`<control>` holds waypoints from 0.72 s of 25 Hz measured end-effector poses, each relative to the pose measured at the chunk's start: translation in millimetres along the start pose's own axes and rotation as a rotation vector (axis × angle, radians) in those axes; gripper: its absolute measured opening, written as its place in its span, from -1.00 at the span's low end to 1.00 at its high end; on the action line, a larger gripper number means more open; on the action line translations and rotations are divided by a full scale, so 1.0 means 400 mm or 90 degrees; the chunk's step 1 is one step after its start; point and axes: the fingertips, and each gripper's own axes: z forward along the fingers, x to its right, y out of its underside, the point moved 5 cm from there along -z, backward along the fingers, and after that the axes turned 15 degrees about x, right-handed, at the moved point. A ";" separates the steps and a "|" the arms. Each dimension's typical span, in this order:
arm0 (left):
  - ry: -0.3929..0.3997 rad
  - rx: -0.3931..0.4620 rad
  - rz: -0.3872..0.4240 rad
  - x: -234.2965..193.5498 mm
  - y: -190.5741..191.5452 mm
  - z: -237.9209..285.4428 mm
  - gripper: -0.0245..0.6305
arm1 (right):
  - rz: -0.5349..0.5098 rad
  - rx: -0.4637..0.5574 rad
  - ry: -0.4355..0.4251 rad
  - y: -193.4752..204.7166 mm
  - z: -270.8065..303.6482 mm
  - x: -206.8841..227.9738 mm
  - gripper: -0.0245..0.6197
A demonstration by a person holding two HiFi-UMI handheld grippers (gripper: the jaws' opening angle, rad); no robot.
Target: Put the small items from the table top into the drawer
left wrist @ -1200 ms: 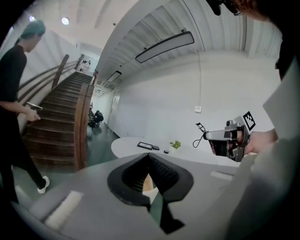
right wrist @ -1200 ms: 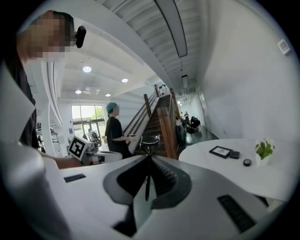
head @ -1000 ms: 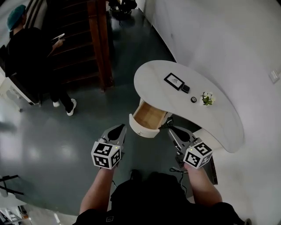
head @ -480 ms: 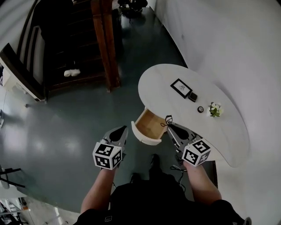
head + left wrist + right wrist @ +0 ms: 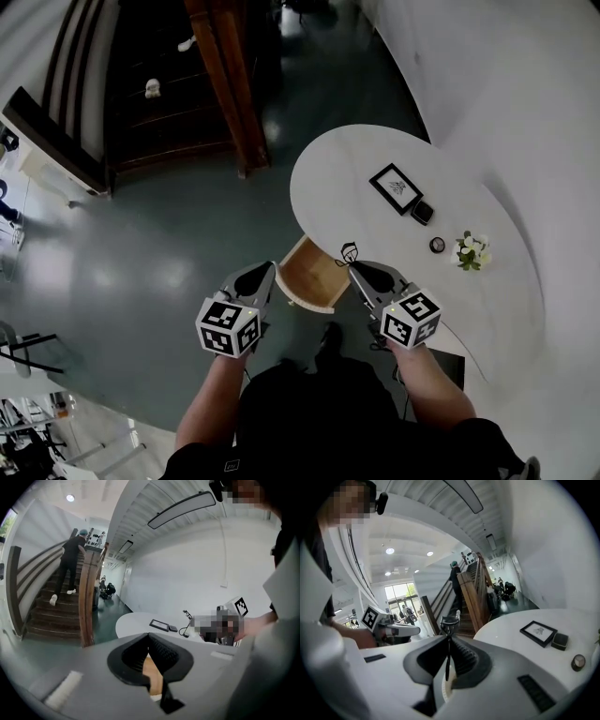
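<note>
The white curved table [image 5: 337,169] has its wooden drawer [image 5: 309,272] pulled open at the near edge. My right gripper [image 5: 357,268] is shut on a thin black eyelash curler [image 5: 348,251], holding it upright at the drawer's right edge; in the right gripper view the curler [image 5: 449,634] stands between the shut jaws. My left gripper [image 5: 256,275] hangs left of the drawer, shut and empty [image 5: 148,637]. On the table top lie a black picture frame [image 5: 396,186], a small black box [image 5: 423,213] and a small round item [image 5: 437,245].
A small flower pot [image 5: 472,251] stands at the table's right side. A wooden stair post [image 5: 225,84] and dark stairs rise to the far left. A person [image 5: 70,564] climbs the stairs. The white wall [image 5: 506,94] runs behind the table.
The head view has swung, and the table now sits more to the centre. My right gripper with the curler has moved a little left, up to the drawer's right edge. The left gripper has barely moved.
</note>
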 end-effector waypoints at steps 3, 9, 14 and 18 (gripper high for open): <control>-0.015 -0.005 -0.006 -0.001 0.018 0.024 -0.89 | 0.007 -0.023 -0.011 0.023 0.011 0.013 -0.83; -0.004 -0.024 -0.022 -0.028 0.081 0.043 -0.89 | -0.001 -0.089 -0.011 0.103 0.030 0.009 -0.83; 0.025 -0.032 -0.024 -0.067 0.111 0.022 -0.89 | -0.025 -0.145 0.004 0.173 0.065 -0.015 -0.83; 0.052 -0.053 -0.015 -0.090 0.152 0.008 -0.89 | -0.029 -0.165 0.036 0.235 0.089 -0.008 -0.83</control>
